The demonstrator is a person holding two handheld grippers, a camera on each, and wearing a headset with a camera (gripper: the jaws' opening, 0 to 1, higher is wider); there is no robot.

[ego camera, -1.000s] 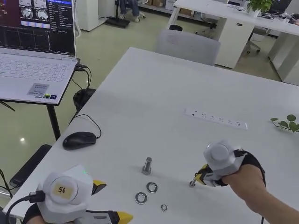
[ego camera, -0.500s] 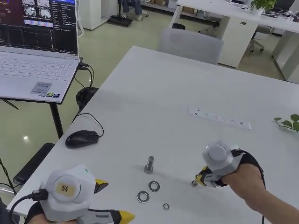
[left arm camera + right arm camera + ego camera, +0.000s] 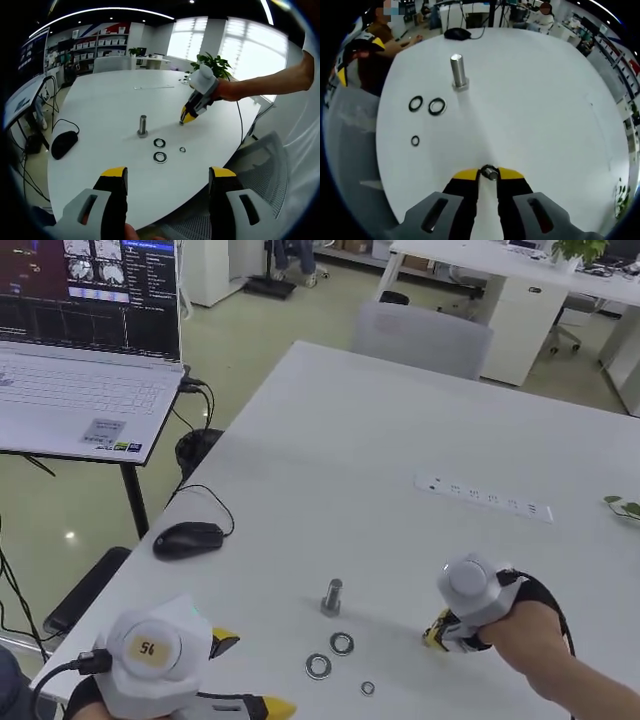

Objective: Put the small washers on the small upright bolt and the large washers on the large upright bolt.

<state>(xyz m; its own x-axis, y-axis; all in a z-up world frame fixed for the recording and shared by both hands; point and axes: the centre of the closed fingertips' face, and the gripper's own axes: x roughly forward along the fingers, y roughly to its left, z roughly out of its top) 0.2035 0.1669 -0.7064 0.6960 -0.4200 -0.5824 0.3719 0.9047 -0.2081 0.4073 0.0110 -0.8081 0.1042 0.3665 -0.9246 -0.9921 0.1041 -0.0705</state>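
White table (image 3: 400,440), black mouse (image 3: 188,538), yellow-tipped fingers (image 3: 114,172)

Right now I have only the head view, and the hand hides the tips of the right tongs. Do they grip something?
Observer: Yes. In the right gripper view, the tongs of the right gripper are closed on the small bolt, which sits right at their yellow tips.
Operator: Thank you. The frame edge cuts off the left tongs for me. Is anything between them?
Observer: No. In the left gripper view, the left gripper is open, its tongs are wide apart and nothing is between them.
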